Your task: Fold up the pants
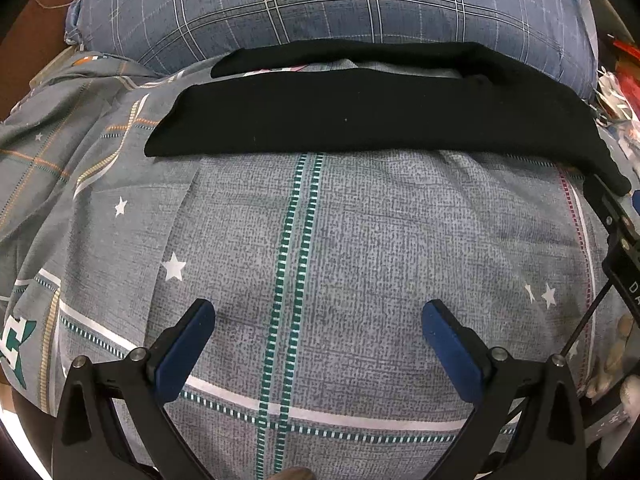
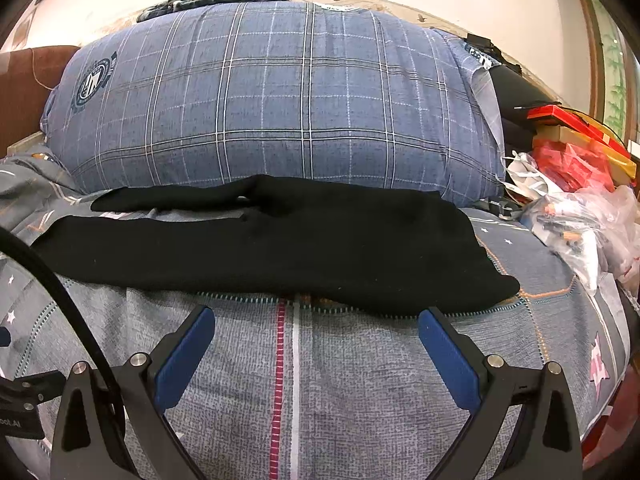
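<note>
Black pants [image 1: 360, 116] lie flat across the grey patterned bedsheet [image 1: 360, 264], legs spread to the left, in front of a big blue plaid pillow. In the right wrist view the pants [image 2: 280, 248] stretch across the middle, their right end near my right finger. My left gripper [image 1: 319, 312] is open and empty, hovering over the sheet short of the pants. My right gripper [image 2: 316, 318] is open and empty, its fingertips just before the pants' near edge.
The blue plaid pillow [image 2: 272, 96] lies behind the pants. Plastic bags and red boxes [image 2: 576, 184] pile up at the right of the bed. A brown headboard [image 2: 24, 88] is at the far left. The right gripper's body shows at the left wrist view's right edge [image 1: 616, 240].
</note>
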A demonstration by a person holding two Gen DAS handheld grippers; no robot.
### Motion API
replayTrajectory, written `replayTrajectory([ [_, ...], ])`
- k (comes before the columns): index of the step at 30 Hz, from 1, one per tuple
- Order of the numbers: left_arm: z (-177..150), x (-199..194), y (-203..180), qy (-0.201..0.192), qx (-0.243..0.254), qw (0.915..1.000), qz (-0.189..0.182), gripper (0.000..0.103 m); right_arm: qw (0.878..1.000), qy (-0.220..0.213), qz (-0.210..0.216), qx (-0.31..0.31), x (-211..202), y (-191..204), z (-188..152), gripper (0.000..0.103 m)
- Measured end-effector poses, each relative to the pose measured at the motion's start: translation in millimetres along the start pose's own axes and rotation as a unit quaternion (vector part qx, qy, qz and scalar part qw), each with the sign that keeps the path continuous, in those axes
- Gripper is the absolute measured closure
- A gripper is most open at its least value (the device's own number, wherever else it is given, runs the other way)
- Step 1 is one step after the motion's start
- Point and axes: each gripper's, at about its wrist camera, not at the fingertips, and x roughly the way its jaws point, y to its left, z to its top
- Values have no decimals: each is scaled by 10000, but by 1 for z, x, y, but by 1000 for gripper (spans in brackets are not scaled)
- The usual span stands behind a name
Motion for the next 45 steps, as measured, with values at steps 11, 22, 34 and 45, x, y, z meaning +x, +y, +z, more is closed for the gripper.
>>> replayTrajectory([
  [11, -6, -2, 7, -1, -65, 9999, -140, 0, 10000, 7, -1, -23, 0, 1, 0, 0],
  [22, 1, -8, 8, 293, 74, 9995, -120, 1, 10000, -27, -7, -48, -2, 2, 0, 0],
  [34, 20, -65, 23, -750, -36, 9970, -163, 7, 9997, -71, -212, -36, -9, 0, 0, 0],
  [45, 42, -89, 39, -1071, -13, 9941, -194, 7, 9996, -28, -227, 141, -23, -9, 15, 0],
])
